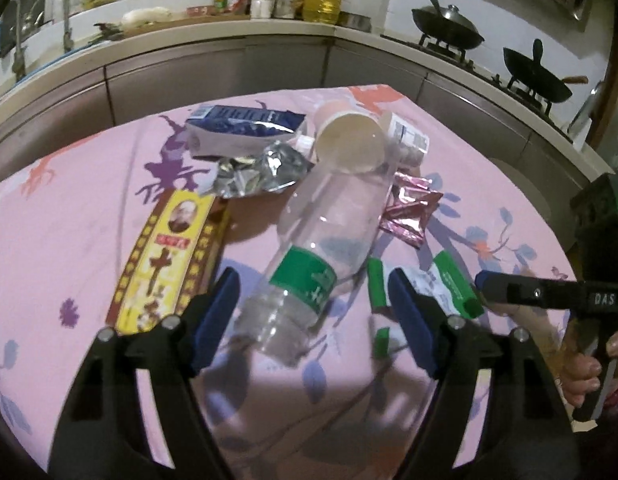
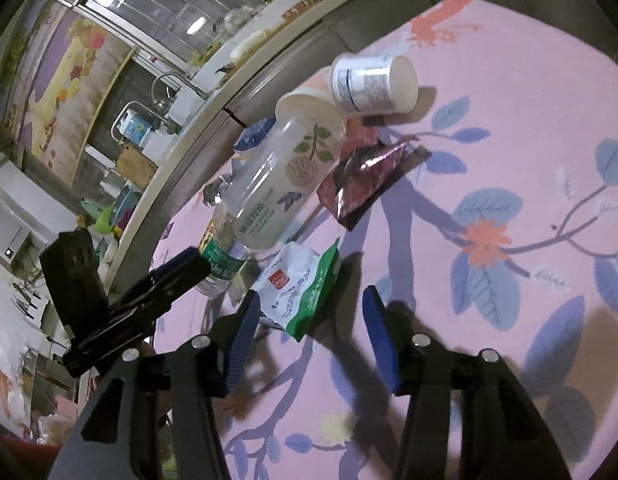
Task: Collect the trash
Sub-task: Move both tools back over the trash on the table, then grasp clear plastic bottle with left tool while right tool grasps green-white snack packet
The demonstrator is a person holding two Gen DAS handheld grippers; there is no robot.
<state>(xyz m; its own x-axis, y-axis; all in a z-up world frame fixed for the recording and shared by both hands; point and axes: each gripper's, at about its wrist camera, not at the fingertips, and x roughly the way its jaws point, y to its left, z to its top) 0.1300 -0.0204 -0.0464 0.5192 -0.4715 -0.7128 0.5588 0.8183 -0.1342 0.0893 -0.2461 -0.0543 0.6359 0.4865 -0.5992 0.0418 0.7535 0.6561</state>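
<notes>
Clear plastic bottle (image 1: 309,264) flat on pink cloth (image 1: 89,200), neck toward left claw (image 1: 313,312).

Open pink tablecloth (image 1: 89,200) across the left and lower parts of the left wrist view, free for passage. Centre crowded: clear plastic bottle (image 1: 309,264) lying diagonally between the spread fingers of the left gripper (image 1: 313,312), untouched by either pad; yellow carton (image 1: 165,268) just beside the left finger; green-and-white packet (image 1: 449,284) at the right finger. Further back, blocked by paper cup (image 1: 349,144), silver foil bag (image 1: 257,172), blue-white carton (image 1: 241,128) and pink wrapper (image 1: 409,212). In the right wrist view, right gripper (image 2: 309,332) spread over the packet's near edge; bare cloth at right and lower right, white tub (image 2: 373,84) at the top.
</notes>
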